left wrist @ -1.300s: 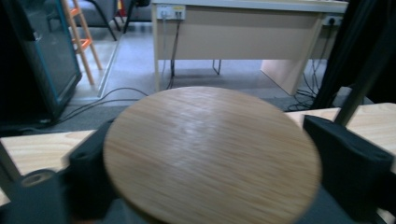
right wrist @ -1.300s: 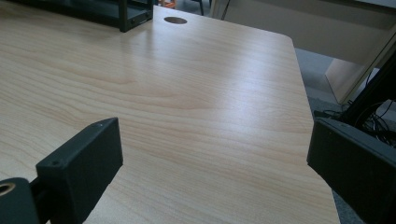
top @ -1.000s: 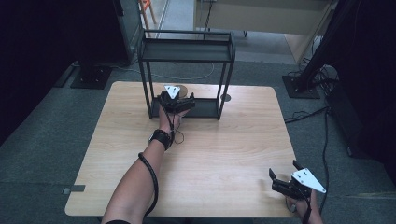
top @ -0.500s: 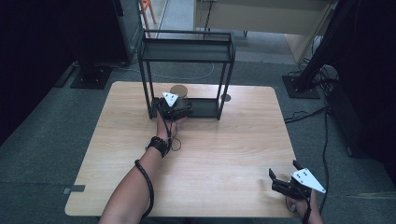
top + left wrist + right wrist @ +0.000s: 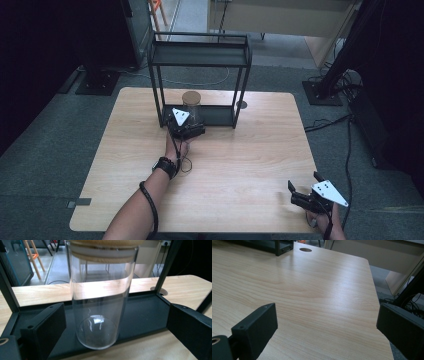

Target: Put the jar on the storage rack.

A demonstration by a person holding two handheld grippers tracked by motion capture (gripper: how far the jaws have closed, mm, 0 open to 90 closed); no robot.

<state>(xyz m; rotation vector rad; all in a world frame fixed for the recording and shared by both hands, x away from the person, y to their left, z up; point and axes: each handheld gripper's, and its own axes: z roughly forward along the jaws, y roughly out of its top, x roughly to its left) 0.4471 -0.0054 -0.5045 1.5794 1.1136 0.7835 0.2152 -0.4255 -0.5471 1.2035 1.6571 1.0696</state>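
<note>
The left gripper (image 5: 187, 131) sits at the front edge of the rack's bottom shelf, its jaws spread wide with the glass jar (image 5: 101, 297) standing between them, untouched on either side. That open stance, level with the jar's lower body, reads as lining up for a grasp on the cylinder rather than the lid. The jar stands upright on the lower shelf (image 5: 145, 315) of the black metal rack (image 5: 200, 55), toward its left half, close to the shelf's front lip; its wooden lid (image 5: 191, 96) is seated on top, and the jar looks empty. The right gripper (image 5: 311, 199) rests well apart at the near right corner of the wooden table (image 5: 250, 150), jaws also open and holding nothing, probably parked out of the way while the left hand works.

By count: one jar, one lid, one rack with two shelves, two grippers, one table. A single round cable hole (image 5: 305, 249) marks the tabletop just beyond the rack's right foot.
</note>
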